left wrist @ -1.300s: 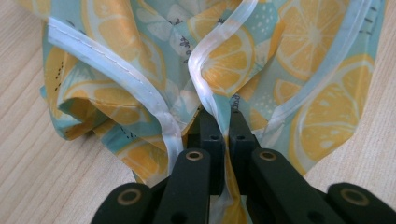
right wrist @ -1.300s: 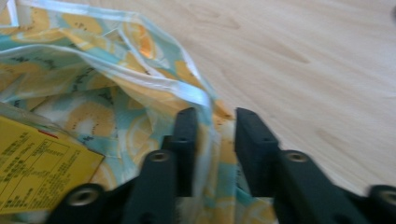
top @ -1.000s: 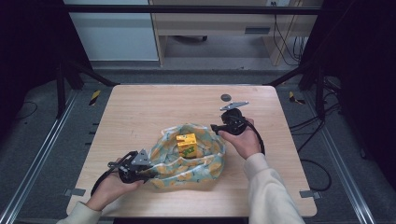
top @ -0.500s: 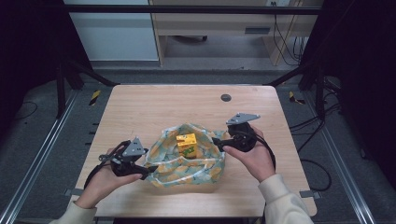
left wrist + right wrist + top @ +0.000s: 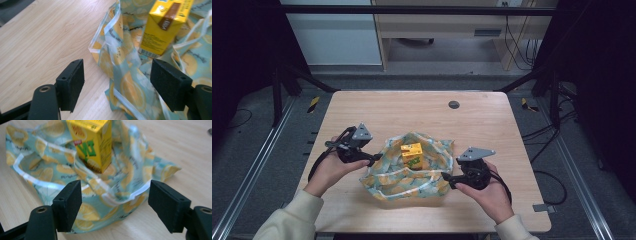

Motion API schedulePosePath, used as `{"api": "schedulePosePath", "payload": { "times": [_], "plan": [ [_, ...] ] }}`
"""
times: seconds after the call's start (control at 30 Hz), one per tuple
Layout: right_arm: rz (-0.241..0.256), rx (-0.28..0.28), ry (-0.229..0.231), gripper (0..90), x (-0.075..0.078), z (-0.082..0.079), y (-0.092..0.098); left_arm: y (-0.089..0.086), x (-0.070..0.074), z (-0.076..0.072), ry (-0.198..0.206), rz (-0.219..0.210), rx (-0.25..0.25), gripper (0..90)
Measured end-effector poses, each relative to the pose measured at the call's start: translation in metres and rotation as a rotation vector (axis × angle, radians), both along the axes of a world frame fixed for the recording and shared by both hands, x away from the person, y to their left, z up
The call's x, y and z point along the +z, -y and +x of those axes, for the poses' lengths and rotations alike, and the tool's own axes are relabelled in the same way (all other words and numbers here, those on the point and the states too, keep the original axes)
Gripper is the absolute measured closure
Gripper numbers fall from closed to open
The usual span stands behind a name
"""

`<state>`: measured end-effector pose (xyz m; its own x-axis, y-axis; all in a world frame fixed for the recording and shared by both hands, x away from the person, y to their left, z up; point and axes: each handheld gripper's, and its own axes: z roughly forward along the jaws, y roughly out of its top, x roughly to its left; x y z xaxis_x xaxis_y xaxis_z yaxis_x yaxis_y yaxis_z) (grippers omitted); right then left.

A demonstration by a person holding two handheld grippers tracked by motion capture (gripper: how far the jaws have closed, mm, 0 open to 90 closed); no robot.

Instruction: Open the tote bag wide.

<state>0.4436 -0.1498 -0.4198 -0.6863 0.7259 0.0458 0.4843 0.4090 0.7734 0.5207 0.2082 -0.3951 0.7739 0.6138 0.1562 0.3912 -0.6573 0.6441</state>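
We list two handheld black two-jaw grippers: the left gripper [image 5: 373, 159] and the right gripper [image 5: 446, 179]. Each has square matte foam pads [image 5: 71, 83], round bolt holes in the arms, a grey three-cornered top plate, and a looping black cable. We wear cream long sleeves [image 5: 292, 216].

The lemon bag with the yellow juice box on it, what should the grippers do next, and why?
Probably close the left gripper on the lemon bag's edge. Its jaws stand open with the white-trimmed rim between them. The right gripper is open at the other side, and the juice box stands upright in the middle.
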Motion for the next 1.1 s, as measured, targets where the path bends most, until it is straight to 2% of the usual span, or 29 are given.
{"api": "schedulePosePath", "payload": {
  "times": [0.1, 0.17, 0.23, 0.3, 0.33, 0.4, 0.43, 0.47, 0.5, 0.57, 0.6, 0.73, 0.8, 0.93, 1.0, 1.1],
  "plan": [
    [0.005, 0.002, -0.03, 26.8, -0.014, -0.001, -0.004, 0.009, -0.009, 0.011, -0.008, 0.004, 0.009, 27.3],
    [0.016, -0.021, -0.062, 24.9, -0.026, -0.001, -0.007, 0.013, -0.015, 0.017, -0.017, 0.01, 0.013, 27.3],
    [0.004, -0.031, -0.076, 22.3, -0.036, 0.0, -0.011, 0.017, -0.022, 0.022, -0.029, 0.012, 0.019, 27.9],
    [0.007, -0.033, -0.092, 23.1, -0.043, 0.002, -0.013, 0.021, -0.028, 0.027, -0.048, 0.019, 0.002, 36.2],
    [0.0, -0.036, -0.1, 26.4, -0.045, 0.002, -0.015, 0.023, -0.032, 0.029, -0.055, 0.027, 0.005, 38.4],
    [-0.024, -0.03, -0.109, 39.0, -0.048, 0.004, -0.016, 0.025, -0.036, 0.03, -0.056, 0.044, -0.001, 53.5],
    [-0.026, -0.022, -0.112, 46.2, -0.049, 0.004, -0.017, 0.027, -0.039, 0.031, -0.056, 0.048, -0.005, 56.6],
    [-0.029, -0.013, -0.122, 56.3, -0.051, 0.005, -0.017, 0.027, -0.04, 0.031, -0.051, 0.049, -0.005, 65.4],
    [-0.038, -0.006, -0.12, 64.0, -0.051, 0.006, -0.017, 0.027, -0.041, 0.031, -0.052, 0.05, -0.004, 69.5],
    [-0.035, 0.002, -0.131, 78.8, -0.051, 0.008, -0.016, 0.027, -0.041, 0.031, -0.05, 0.05, -0.005, 79.3],
    [-0.033, 0.002, -0.129, 86.5, -0.048, 0.01, -0.012, 0.027, -0.04, 0.031, -0.043, 0.035, 0.005, 85.2],
    [-0.022, -0.01, -0.098, 88.0, -0.038, 0.015, -0.004, 0.02, -0.025, 0.029, 0.013, 0.002, 0.032, 88.3],
    [-0.029, -0.027, -0.072, 88.1, -0.03, 0.017, 0.003, 0.015, -0.023, 0.03, 0.022, -0.012, 0.048, 88.9],
    [-0.064, -0.043, -0.061, 88.0, -0.032, 0.022, 0.013, 0.009, -0.03, 0.035, 0.008, 0.003, 0.047, 88.9],
    [-0.083, -0.042, -0.069, 88.1, -0.039, 0.025, 0.016, 0.009, -0.037, 0.037, -0.006, 0.011, 0.049, 88.9],
    [-0.082, -0.037, -0.085, 88.0, -0.049, 0.026, 0.017, 0.011, -0.048, 0.037, -0.02, 0.022, 0.05, 89.2]
  ]
}}
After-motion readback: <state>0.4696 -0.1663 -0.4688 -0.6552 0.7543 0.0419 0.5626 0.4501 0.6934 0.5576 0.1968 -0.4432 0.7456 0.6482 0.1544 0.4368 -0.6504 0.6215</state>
